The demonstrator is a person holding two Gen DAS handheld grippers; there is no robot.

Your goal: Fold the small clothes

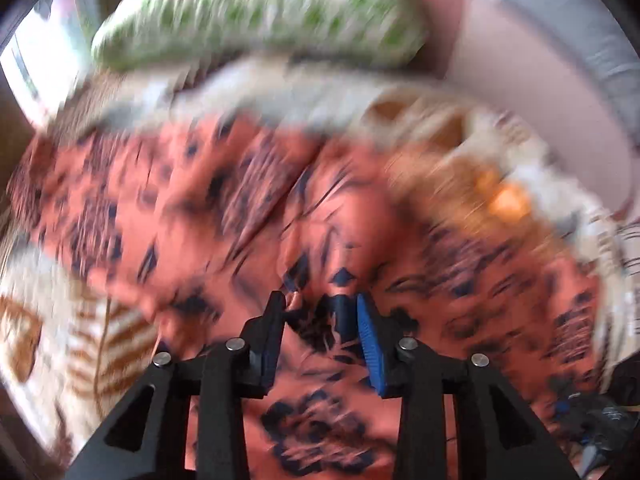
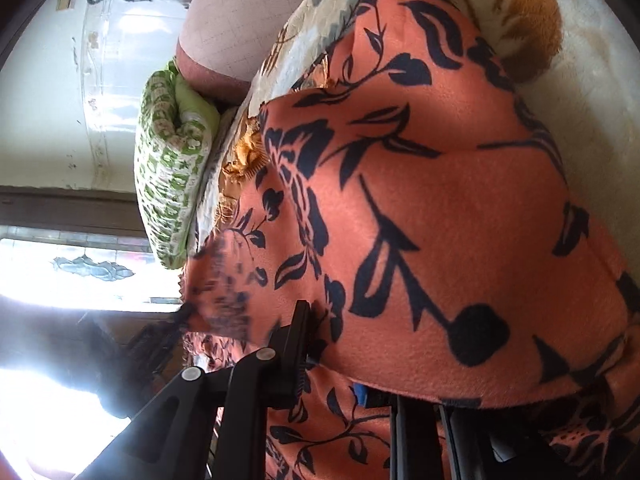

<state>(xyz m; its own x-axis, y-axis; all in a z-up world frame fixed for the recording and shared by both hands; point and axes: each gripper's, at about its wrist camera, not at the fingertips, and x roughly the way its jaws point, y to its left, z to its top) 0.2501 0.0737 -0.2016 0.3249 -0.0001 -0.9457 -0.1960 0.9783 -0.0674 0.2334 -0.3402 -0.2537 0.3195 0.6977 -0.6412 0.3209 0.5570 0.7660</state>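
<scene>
An orange garment with a dark floral print [image 1: 224,208] lies spread over a bed; the left wrist view is motion-blurred. My left gripper [image 1: 320,304] has its jaws apart with a fold of this cloth between the blue pads, not clamped. In the right wrist view the same garment [image 2: 440,200] drapes over my right gripper [image 2: 332,344]. Its left finger [image 2: 294,344] shows; the right finger is hidden under the cloth, so its state is unclear.
A green and white patterned pillow [image 1: 256,12] [image 2: 172,168] lies at the head of the bed. A cream and brown leaf-print blanket [image 1: 80,340] covers the bed. A pink headboard [image 2: 232,12] and a bright window [image 2: 80,272] stand beyond.
</scene>
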